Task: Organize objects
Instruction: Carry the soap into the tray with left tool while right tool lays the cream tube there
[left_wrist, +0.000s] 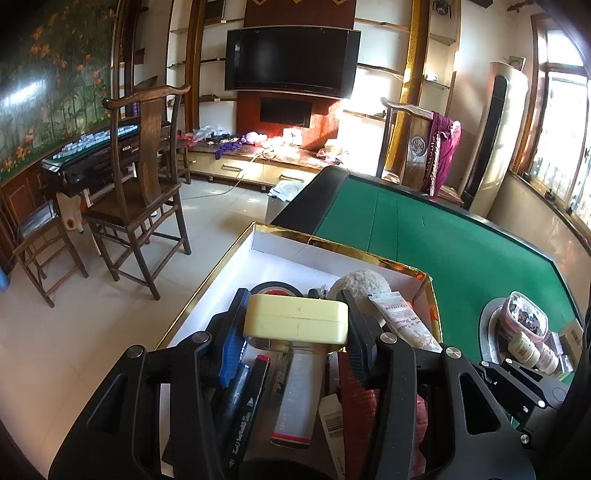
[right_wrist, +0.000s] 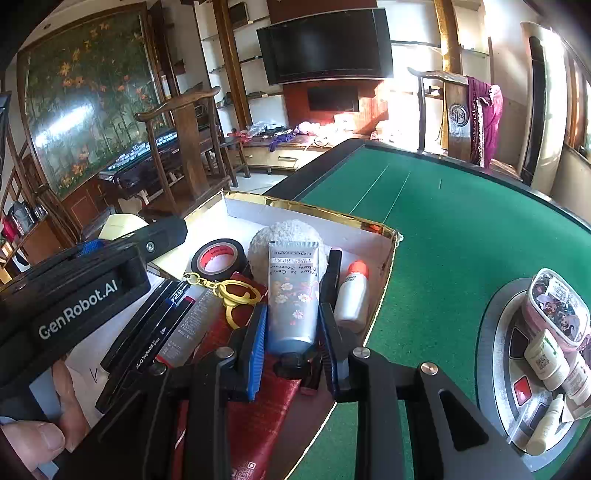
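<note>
At lower centre, our right tongs (right_wrist: 293, 332) grip the hand-cream tube (right_wrist: 293, 295) lengthwise above the box (right_wrist: 384, 273); left tongs (left_wrist: 295, 321) clamp a yellow case (left_wrist: 295, 323).

Green felt table (right_wrist: 461, 229): gold-rimmed white box (right_wrist: 369, 223) at left edge; round silver centre panel (right_wrist: 496, 332) near right.

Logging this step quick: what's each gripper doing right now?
Left gripper: closed on the pale yellow case.
Right gripper: closed on the hand cream tube.
</note>
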